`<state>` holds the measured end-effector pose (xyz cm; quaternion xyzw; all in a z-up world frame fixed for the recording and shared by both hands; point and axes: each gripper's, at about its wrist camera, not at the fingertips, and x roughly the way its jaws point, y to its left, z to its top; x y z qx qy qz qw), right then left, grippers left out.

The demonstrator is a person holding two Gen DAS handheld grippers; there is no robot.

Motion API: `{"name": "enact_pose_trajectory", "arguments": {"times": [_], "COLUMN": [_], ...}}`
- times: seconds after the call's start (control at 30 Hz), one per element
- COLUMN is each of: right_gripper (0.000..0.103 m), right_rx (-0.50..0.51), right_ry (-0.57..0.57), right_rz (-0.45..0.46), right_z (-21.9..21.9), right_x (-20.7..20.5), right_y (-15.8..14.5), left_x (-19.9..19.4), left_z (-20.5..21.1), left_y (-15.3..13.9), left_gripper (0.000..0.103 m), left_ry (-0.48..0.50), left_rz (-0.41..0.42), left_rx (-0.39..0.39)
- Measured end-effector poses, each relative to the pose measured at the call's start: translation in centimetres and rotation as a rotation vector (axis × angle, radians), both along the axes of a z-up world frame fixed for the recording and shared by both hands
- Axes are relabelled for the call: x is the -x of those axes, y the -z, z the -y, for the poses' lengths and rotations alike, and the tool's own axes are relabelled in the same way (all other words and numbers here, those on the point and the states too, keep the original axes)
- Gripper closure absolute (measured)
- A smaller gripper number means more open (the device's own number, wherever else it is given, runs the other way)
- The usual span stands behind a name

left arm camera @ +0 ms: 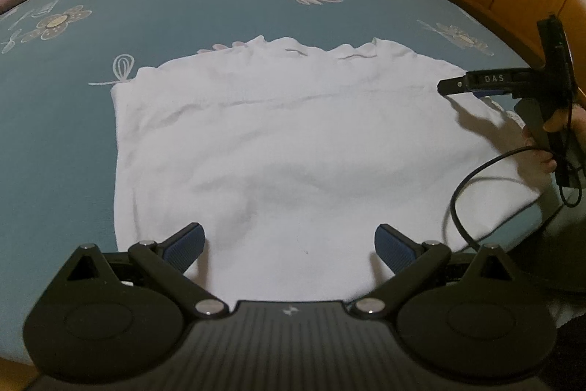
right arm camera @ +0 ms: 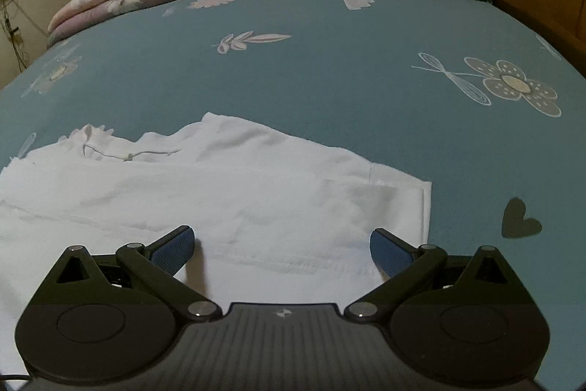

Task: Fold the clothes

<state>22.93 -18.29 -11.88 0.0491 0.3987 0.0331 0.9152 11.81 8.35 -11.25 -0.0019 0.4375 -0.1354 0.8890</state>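
The left gripper, a black two-finger claw with blue ribbed pads, hangs spread wide and empty over the near edge of a white cotton garment lying flat on a blue flower-print bedsheet. The right gripper is likewise spread apart – above the garment's right hem corner.

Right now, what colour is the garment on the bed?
White garment, plain; clearest in the left wrist view.

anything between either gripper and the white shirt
Nothing visible. The left gripper and right gripper both hang open right over the shirt, which lies bare on the bed.
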Motion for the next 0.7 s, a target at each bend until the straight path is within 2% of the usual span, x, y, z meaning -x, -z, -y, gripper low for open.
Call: {"name": "enact_pose_trajectory", "arguments": {"times": [0.23,0.33,0.47,0.6,0.7], "right_gripper": [0.0,0.0,0.0,0.0,0.0], "right_rx": [0.0,-0.003,0.041,0.013,0.005], "right_ry": [0.018,0.012,0.002,0.012,0.033], "right_rz": [-0.008,0.017,0.015,-0.006,-0.008], "right_z": [0.8,0.8,0.7,1.4,1.6], "right_x": [-0.7,-0.4,-1.1,-2.0,-2.1], "right_y": [-0.3,-1.1,-0.9,0.1,-0.3], "left_x": [-0.7,-1.0,-1.2,-1.2,-1.1], "left_z": [-0.1,0.0,0.2,0.3,0.2], "left_y": [-0.2,-0.3,-0.4,-0.5,-0.7], "left_gripper": [0.004,0.004,0.004,0.004,0.004], "left_ry": [-0.008,-0.006,-0.004,-0.006,-0.008], "left_rz": [0.003,0.001,0.0,0.0,0.01], "left_rx": [-0.016,-0.021,-0.025,-0.033,-0.035]}}
